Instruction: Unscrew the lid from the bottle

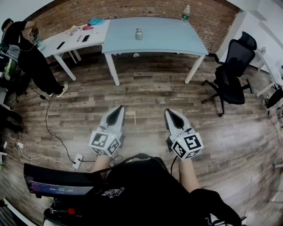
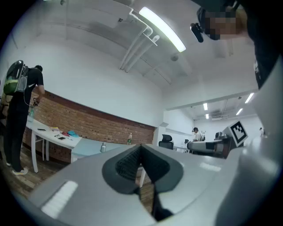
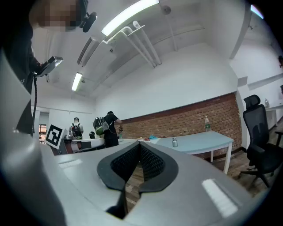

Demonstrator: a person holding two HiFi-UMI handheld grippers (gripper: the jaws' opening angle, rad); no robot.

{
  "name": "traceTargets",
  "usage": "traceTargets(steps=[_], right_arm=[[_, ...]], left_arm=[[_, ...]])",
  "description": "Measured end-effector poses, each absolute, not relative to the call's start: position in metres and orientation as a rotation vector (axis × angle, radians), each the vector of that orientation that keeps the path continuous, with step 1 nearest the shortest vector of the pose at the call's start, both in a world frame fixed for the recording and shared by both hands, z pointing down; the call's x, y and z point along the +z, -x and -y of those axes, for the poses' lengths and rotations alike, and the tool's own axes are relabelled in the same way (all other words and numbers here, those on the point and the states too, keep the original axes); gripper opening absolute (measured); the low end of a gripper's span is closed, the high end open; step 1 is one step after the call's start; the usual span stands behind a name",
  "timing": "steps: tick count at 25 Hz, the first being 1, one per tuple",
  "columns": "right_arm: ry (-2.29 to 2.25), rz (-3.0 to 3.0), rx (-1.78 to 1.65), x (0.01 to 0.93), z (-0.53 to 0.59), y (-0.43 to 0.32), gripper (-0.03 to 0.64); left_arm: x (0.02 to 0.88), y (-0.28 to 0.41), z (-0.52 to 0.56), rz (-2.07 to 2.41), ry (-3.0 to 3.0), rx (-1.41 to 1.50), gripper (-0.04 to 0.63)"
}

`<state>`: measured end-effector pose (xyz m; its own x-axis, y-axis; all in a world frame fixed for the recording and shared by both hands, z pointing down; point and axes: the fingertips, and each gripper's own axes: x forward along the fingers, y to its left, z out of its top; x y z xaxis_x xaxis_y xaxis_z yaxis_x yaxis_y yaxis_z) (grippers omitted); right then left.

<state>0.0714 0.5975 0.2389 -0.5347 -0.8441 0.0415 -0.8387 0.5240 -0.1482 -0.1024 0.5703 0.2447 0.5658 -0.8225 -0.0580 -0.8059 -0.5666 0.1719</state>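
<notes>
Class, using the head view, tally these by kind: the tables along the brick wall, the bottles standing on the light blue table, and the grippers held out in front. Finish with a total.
Tables: 2 (white table, light blue table)
Bottles: 2 (small silver bottle, clear plastic bottle)
Grippers: 2 (left gripper, right gripper)
Total: 6

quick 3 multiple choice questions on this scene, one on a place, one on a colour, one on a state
1. Where does the small silver bottle stand?
A. on the floor
B. on the light blue table
C. on a shelf

2. What colour is the office chair?
A. black
B. red
C. white

3. How are the jaws of the left hand-held gripper?
A. wide apart
B. shut on the bottle
C. shut, nothing held

Answers: 1 B, it stands mid-table, far ahead; 2 A, seat and back are black; 3 C, its pads meet with nothing between.
</notes>
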Motion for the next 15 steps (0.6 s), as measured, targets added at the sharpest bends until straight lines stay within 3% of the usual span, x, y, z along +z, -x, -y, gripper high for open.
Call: traceTargets(steps=[15], right_arm=[[1.495,-2.717,-0.254,0.2408,-0.5980,-0.0738,0.002]], left_arm=[[0.2453,0.1026,-0.5697,1.407,-2.651,-0.203,0.000]])
